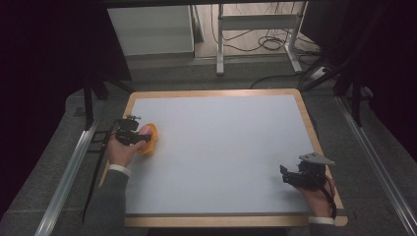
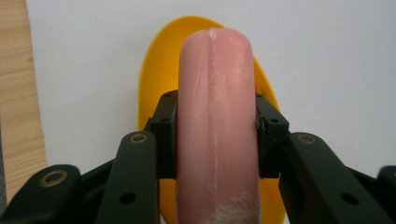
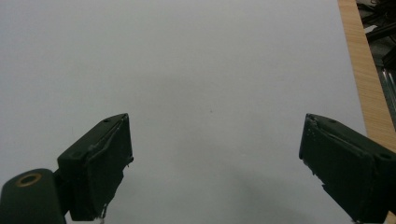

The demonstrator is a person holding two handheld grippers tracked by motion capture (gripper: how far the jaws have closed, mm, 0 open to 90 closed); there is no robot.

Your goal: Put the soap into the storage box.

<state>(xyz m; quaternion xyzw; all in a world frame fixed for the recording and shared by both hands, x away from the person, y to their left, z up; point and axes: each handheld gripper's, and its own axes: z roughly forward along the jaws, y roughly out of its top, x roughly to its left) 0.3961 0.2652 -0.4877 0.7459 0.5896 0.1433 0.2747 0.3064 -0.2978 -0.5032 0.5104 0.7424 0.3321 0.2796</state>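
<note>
Left gripper (image 1: 140, 139) clamped on a pink sausage (image 2: 217, 121) above a yellow dish; right gripper (image 1: 295, 178) wide open near the table's front right corner.

Nearest the person, the right gripper rests low over the white table top (image 1: 221, 147), held in the right hand (image 1: 319, 194), its grey three-cornered plate on top; in the right gripper view its two black jaws stand far apart with only bare white surface between them, and the wooden edge (image 3: 362, 70) runs along the right side. Farther up on the left side, the left hand (image 1: 120, 150) holds the left gripper, whose jaws press both sides of the sausage, which points forward over the yellow dish (image 2: 156, 79). Whether the sausage touches the dish cannot be told. Beyond the table lie cables and a white frame on the floor.
</note>
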